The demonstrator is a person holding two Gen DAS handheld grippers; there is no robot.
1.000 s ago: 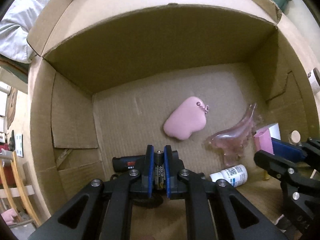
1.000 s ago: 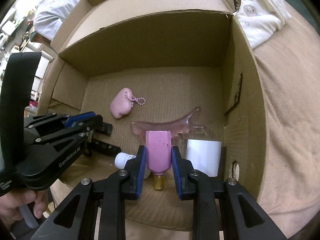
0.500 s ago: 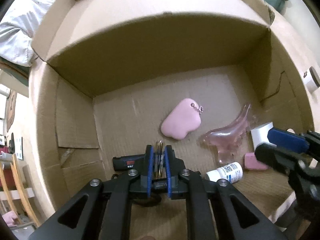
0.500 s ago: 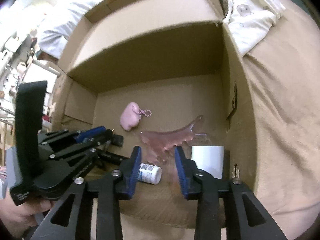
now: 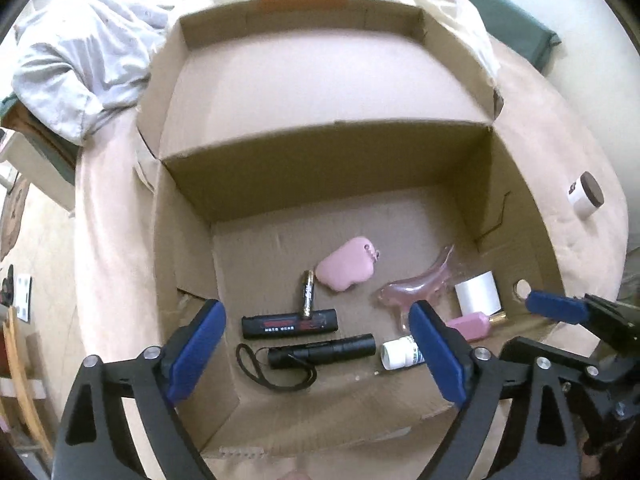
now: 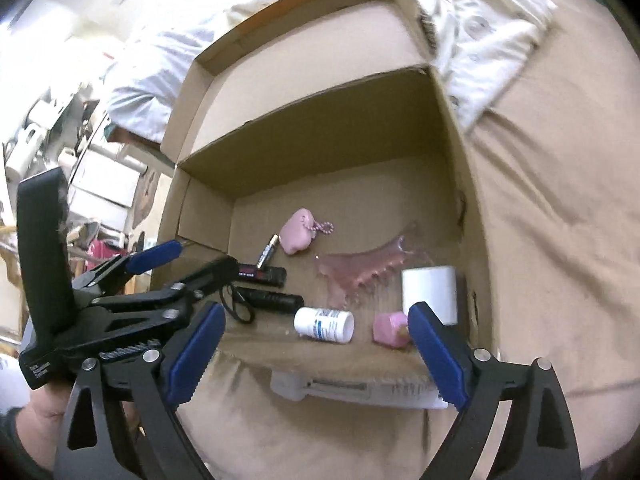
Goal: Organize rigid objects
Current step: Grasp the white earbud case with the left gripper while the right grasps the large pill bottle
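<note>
Cardboard box [image 5: 516,184] on beige cushion, left gripper [image 5: 316,354] and right gripper [image 6: 316,354] both spread wide and empty above its near edge, battery [image 5: 307,293] touching black stick [image 5: 289,324], flashlight [image 5: 322,353] nearer, pink bottle [image 6: 389,329] near right beside white pill bottle [image 6: 324,324], pink keychain [image 5: 345,264] farther back

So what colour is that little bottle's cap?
Gold, on the small pink bottle; clearest in the left wrist view.

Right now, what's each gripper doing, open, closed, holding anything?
Left gripper: open, holding nothing.
Right gripper: open, holding nothing.
</note>
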